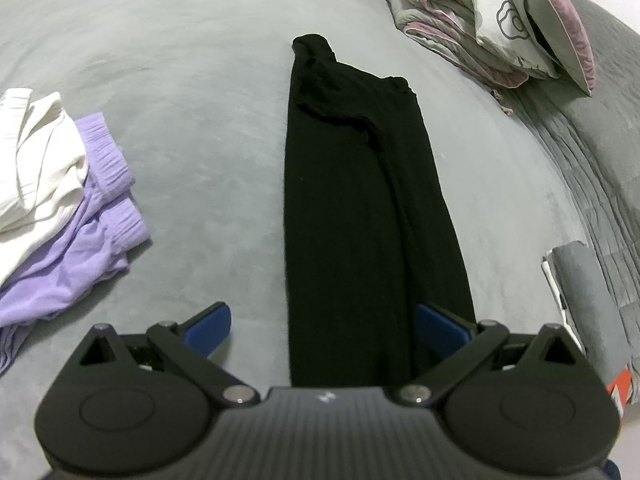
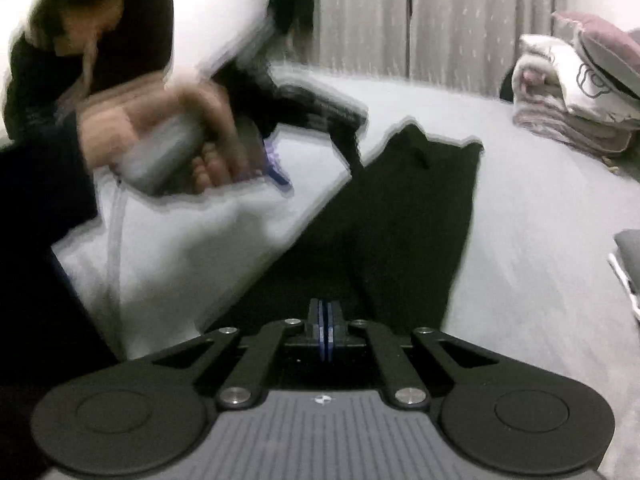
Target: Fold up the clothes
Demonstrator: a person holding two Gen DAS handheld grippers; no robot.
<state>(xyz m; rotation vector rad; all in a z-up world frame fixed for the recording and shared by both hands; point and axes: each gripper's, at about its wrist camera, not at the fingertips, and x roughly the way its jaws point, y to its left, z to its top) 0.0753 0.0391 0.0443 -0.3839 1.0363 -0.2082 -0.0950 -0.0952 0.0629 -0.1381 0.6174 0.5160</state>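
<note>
- A long black knit garment (image 1: 360, 208), folded into a narrow strip, lies flat along the middle of the grey bed cover (image 1: 180, 80), running from the near edge toward the far edge.
- The left gripper (image 1: 322, 330) hangs over the strip's near end with its 2 blue-padded fingers (image 1: 214, 322) spread wide, 1 on each side of the cloth; they grip nothing.
- The right gripper (image 2: 324, 330) has its blue pads pressed flat together, empty, just above the near end of the same black garment (image 2: 408, 216).
- In the right wrist view a blurred hand (image 2: 160, 140) holds the other tool's handle (the blur hides detail).
- At the bed's left edge a white ribbed garment (image 1: 36, 152) lies partly over a lilac gathered garment (image 1: 88, 232).
- At the far right corner a rolled grey-and-pink quilt (image 1: 480, 24) sits beside a grey pillow (image 1: 560, 32).
</note>
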